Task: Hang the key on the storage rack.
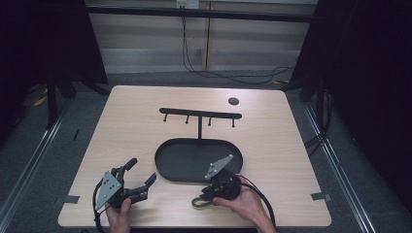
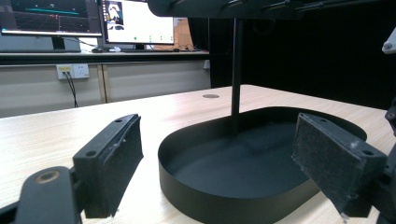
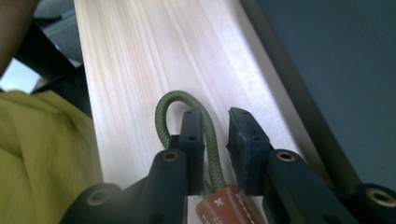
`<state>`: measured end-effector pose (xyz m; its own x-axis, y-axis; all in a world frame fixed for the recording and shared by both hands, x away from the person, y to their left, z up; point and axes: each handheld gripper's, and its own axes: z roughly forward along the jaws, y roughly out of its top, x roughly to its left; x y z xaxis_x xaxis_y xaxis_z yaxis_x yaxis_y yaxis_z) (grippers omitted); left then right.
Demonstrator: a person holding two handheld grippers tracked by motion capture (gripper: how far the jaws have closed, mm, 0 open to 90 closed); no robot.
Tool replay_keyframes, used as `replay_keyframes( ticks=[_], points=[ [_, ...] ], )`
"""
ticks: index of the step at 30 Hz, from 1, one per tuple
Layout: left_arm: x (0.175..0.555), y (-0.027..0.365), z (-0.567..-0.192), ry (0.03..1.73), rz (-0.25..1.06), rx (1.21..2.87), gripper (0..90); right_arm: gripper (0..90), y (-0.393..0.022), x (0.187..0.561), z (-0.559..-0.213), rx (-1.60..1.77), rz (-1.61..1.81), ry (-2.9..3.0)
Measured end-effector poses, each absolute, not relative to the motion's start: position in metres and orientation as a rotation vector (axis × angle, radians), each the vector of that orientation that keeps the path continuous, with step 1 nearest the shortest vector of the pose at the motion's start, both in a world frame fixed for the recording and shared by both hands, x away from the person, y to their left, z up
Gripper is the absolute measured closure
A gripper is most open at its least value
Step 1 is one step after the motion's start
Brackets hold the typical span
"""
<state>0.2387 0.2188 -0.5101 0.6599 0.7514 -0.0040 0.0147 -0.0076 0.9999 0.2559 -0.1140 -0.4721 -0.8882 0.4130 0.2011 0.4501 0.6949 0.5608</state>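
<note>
A green cord loop (image 3: 187, 121) with a brown leather tab (image 3: 223, 206), stitched in white, lies on the light wooden table (image 1: 136, 126) near its front edge. The cord runs between the right gripper's (image 3: 215, 135) narrowly parted jaws and curls over one of them. Behind it stands a black oval tray (image 2: 196, 186) with an upright post (image 2: 236, 74) carrying a hook bar (image 1: 200, 113).

**A lab recording station**

A pale wooden table (image 1: 145, 121) stands on grey carpet between black curtains (image 1: 369, 73), with floor rails (image 1: 29, 165) alongside. Cables (image 1: 218, 73) trail down to the floor behind it. Beyond the table, lit monitors (image 2: 135, 21) sit on a bench above wall sockets (image 2: 72, 71).
</note>
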Motion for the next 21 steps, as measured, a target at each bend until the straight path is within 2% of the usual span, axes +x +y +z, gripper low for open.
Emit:
replay_keyframes(
  ticks=[16,21],
  points=[
    [0.239,0.219,-0.51,0.674,0.653,1.478,15.7,77.4,-0.101,0.255,-0.476,-0.654,-0.746,-2.915],
    [0.239,0.219,-0.51,0.671,0.655,1.48,15.7,83.2,-0.097,0.251,-0.475,-0.643,-0.72,-2.971]
  ],
)
